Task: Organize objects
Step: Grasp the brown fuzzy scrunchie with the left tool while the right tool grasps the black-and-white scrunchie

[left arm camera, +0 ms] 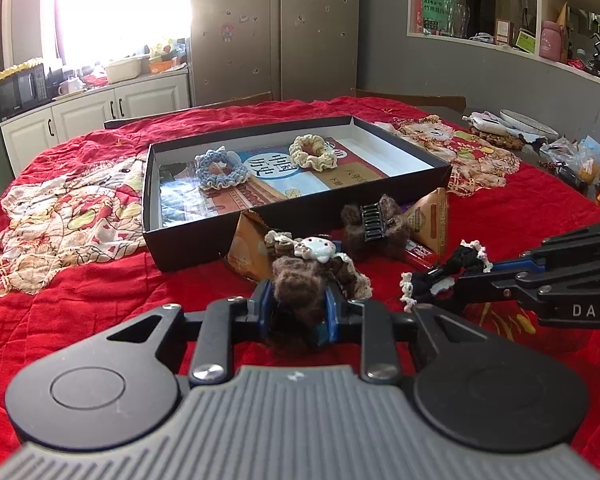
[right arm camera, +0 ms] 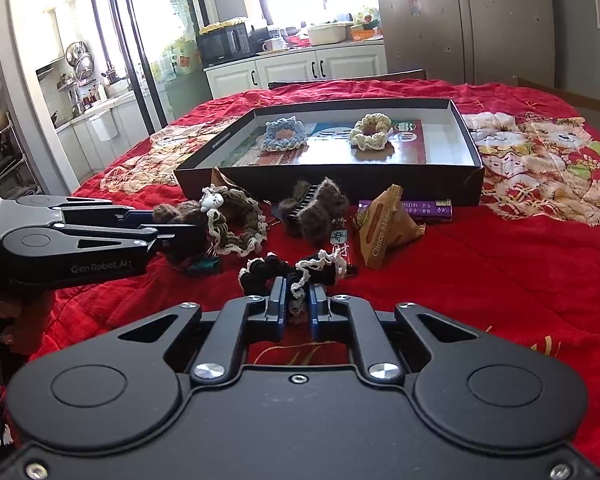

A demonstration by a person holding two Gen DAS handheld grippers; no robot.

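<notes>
Both grips made near the bench's near edge: left gripper (left arm camera: 298, 306) fingers (left arm camera: 331, 312) closed on the brown scrunchie (left arm camera: 300, 280), right gripper (right arm camera: 298, 306) fingers (right arm camera: 278, 304) pinched nearly shut on the black scrunchie (right arm camera: 272, 270). Straight ahead of both, toward the far edge, the open box (left arm camera: 300, 220), blue scrunchie (left arm camera: 220, 168) and cream scrunchie (left arm camera: 314, 152) already inside; left pair nearer its front wall.

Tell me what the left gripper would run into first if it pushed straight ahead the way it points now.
Probably the brown triangular snack packet just beyond the brown crocheted scrunchie that the left gripper is shut on, then the near wall of the black box. Depth is hard to judge in this fisheye view.
</notes>
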